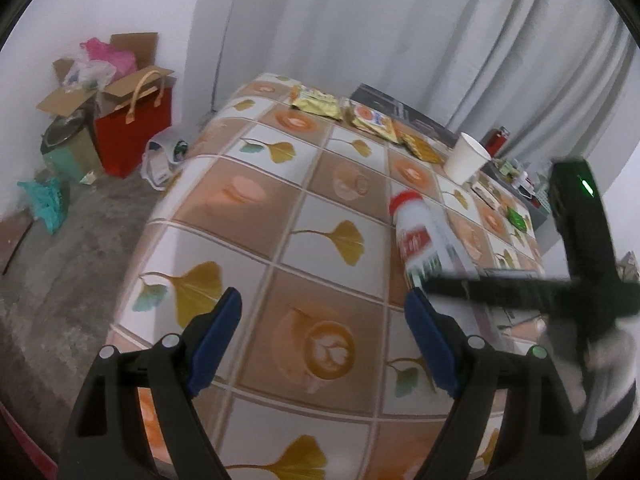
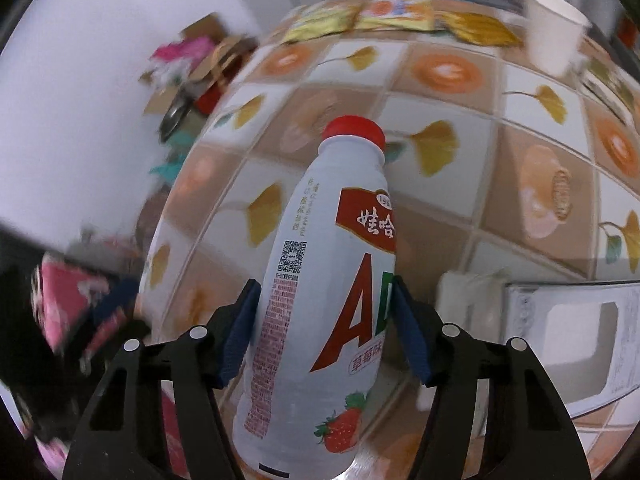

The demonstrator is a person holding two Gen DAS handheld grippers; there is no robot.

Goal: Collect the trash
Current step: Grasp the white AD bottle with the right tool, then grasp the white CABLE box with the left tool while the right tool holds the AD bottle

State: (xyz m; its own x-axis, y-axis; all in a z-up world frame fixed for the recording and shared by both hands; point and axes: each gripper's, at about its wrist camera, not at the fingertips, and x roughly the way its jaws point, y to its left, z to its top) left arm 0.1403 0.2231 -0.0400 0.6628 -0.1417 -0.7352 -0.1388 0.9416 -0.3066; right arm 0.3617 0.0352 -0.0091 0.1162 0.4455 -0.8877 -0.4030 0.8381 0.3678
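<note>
- The white bottle [image 2: 320, 288] is a plastic drink bottle with a red screw cap, a rounded shoulder and a body that widens toward the base.
- Its label carries a red banner with white Chinese characters, big red letters beginning with "A", a QR code with a column of fine red print beside it, and a strawberry picture near the bottom.
- In the right wrist view the bottle sits between the blue pads of the right claw [image 2: 324, 332], cap pointing away from the camera; both pads lie against its sides, so the claw grips it at mid-body.
- In the left wrist view the same bottle [image 1: 416, 236] shows tilted above the right part of the surface [image 1: 248, 208], with the dark, blurred right tool across its lower end.
- The left claw [image 1: 324, 340] stands wide with nothing between its blue pads, over the near end of the surface.
- The surface has a cloth of tan and white squares printed with ginkgo leaves and coffee cups.
- At its far edge lie yellow snack wrappers [image 1: 316, 106], with a white paper cup [image 1: 466, 158] to their right.
- On the floor to the left are a red bag [image 1: 134, 138] and open cardboard boxes [image 1: 72, 96].
</note>
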